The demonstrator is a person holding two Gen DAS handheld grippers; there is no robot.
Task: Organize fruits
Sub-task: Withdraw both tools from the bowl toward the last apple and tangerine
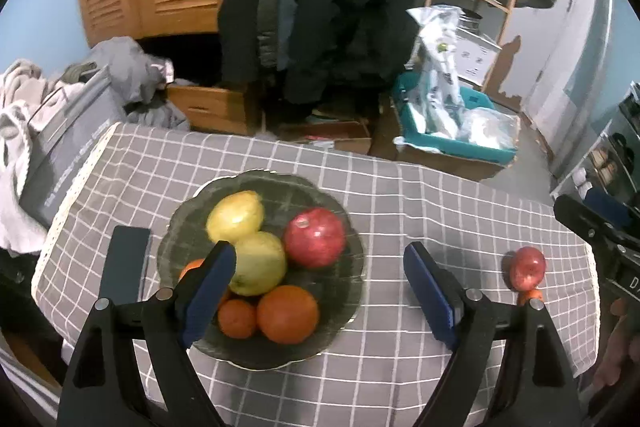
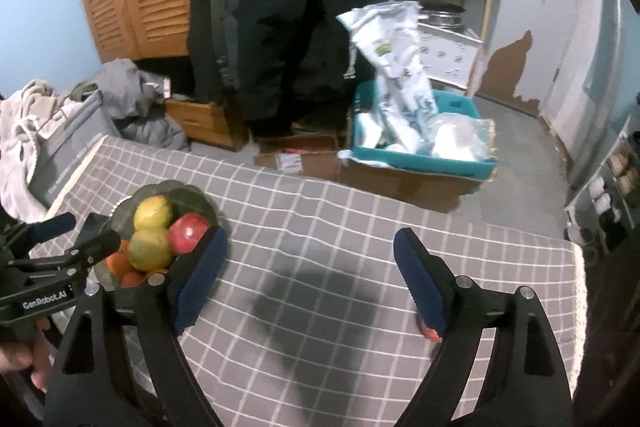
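We hold both the left gripper [image 1: 320, 291] and right gripper [image 2: 310, 273] spread and empty. The bowl [image 1: 344, 291] sits at nine o'clock of the loose red apple [image 1: 527, 267]; grabbing carelessly, we could roll it off the tablecloth [image 1: 420, 195] edge.

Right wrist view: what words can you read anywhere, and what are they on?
"GenRobot.AI" on the left tongs, along the black body.
White print on the grey box: too blurred to read.
Label on the cardboard box: too small to read.
Print on the white bag: unreadable.
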